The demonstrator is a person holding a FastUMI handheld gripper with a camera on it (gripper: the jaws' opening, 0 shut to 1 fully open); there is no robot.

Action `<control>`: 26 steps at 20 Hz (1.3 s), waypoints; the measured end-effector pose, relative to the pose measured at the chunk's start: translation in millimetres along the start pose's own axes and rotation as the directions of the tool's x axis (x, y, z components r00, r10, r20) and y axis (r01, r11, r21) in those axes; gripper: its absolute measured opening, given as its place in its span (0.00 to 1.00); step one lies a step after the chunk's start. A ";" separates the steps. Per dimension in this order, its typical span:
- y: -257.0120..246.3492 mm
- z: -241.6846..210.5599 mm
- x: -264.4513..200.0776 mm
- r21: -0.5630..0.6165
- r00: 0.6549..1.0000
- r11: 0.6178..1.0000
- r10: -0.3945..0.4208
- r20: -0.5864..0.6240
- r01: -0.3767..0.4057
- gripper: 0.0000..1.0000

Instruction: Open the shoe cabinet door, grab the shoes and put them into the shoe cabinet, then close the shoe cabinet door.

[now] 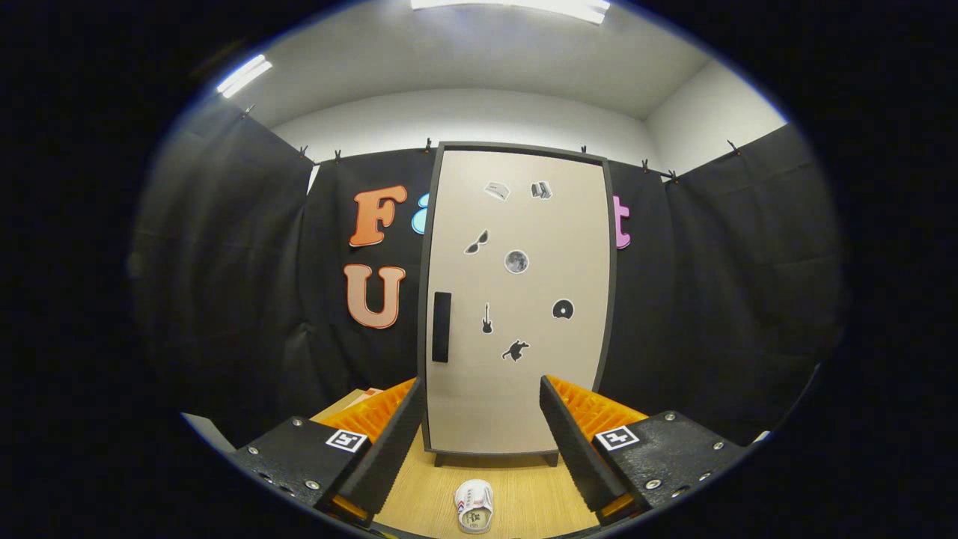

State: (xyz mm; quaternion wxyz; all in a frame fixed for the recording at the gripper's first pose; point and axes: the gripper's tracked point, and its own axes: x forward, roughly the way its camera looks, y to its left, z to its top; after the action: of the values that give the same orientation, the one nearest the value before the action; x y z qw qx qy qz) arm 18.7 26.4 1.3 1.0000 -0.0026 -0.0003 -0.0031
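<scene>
Black cloth hangs all around a wooden table (pixel 419 486). On that table, the gripper (pixel 479 404) has its two fingers spread wide apart, with nothing held. A small white shoe (pixel 474 506) lies on the table between the fingers, touching neither one. Just beyond them stands the tall shoe cabinet (pixel 516 299). Its pale door is shut, with a dark handle (pixel 441 327) on its left side and little stickers (pixel 516 261) on its front.

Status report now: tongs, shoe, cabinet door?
Tongs open, holding nothing. Shoe on table between the fingers. Cabinet door shut, handle on its left side. Nothing in the way.
</scene>
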 end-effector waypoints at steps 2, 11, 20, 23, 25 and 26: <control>5.9 1.2 8.3 0.002 1.000 1.000 0.010 0.004 -0.010 0.95; 50.5 -0.2 92.0 0.010 0.995 0.995 0.101 0.004 -0.101 0.95; 75.1 -8.5 196.8 0.002 0.986 0.986 0.164 -0.003 -0.164 0.95; 77.6 -10.7 224.8 0.021 0.986 0.986 0.167 -0.002 -0.167 0.95; 78.0 -13.5 240.8 0.020 0.988 0.988 0.153 -0.005 -0.153 0.95; 79.5 -14.5 246.6 0.029 0.988 0.988 0.151 -0.008 -0.151 0.95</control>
State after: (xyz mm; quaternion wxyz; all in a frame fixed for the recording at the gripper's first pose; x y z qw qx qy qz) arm 265.8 104.3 -13.5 0.9973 0.0115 0.0049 0.0727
